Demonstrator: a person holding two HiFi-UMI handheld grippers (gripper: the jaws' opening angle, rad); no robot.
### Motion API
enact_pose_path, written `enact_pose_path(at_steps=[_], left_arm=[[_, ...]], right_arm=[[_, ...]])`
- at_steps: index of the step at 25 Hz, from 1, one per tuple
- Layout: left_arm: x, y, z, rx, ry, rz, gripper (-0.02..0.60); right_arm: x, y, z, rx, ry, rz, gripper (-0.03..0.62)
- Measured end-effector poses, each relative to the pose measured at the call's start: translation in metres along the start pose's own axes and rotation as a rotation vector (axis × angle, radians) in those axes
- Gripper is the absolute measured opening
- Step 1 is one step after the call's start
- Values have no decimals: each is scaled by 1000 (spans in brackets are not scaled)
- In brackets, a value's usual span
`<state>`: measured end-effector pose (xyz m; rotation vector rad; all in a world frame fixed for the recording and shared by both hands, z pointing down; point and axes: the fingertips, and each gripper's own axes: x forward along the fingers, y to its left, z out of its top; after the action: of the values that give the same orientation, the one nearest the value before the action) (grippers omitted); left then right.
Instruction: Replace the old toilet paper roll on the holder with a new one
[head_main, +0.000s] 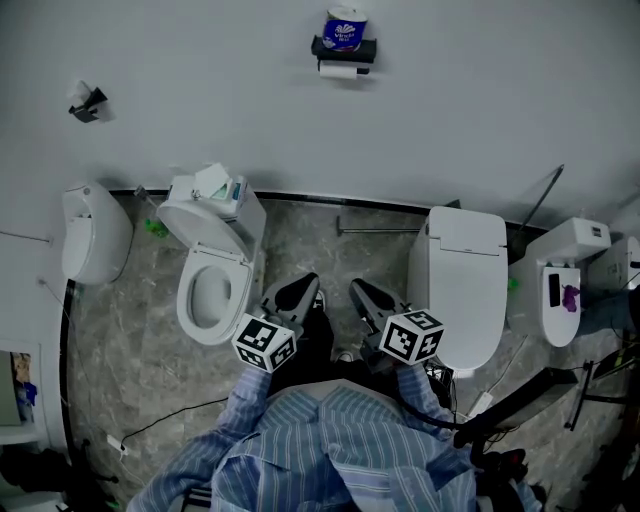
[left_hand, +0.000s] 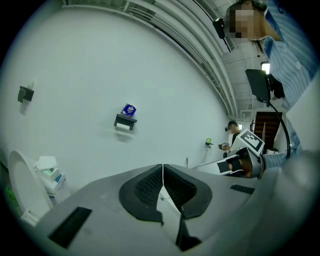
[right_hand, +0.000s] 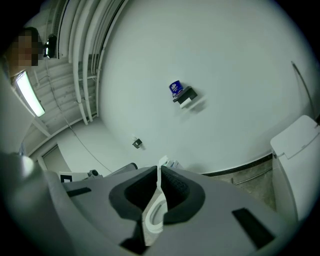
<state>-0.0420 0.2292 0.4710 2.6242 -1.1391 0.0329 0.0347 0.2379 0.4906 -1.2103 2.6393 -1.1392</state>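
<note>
High on the white wall hangs a black holder (head_main: 345, 50) with the old white roll (head_main: 339, 70) slung under it. A new roll in blue wrapping (head_main: 345, 30) stands on top of the holder. The same holder (left_hand: 125, 121) and wrapped roll (left_hand: 129, 110) show far off in the left gripper view, and again, holder (right_hand: 185, 96) and wrapped roll (right_hand: 175, 88), in the right gripper view. My left gripper (head_main: 298, 291) and right gripper (head_main: 366, 296) are held side by side in front of me, both shut and empty, well short of the wall.
An open toilet (head_main: 213, 280) stands at the left with boxes on its tank, and a closed one (head_main: 462, 285) at the right. A urinal (head_main: 92, 235) hangs far left, another fixture (head_main: 566, 277) far right. A small black bracket (head_main: 88, 103) sits on the wall. Cables lie on the marble floor.
</note>
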Motion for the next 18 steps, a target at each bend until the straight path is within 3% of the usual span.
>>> enact_pose_path(at_steps=[9, 18], left_arm=[[51, 82, 44, 1, -31, -44, 6], [91, 158, 72, -29, -27, -81, 6]], right_arm=[[87, -5, 54, -147, 39, -35, 23], [164, -10, 92, -135, 41, -42, 23]])
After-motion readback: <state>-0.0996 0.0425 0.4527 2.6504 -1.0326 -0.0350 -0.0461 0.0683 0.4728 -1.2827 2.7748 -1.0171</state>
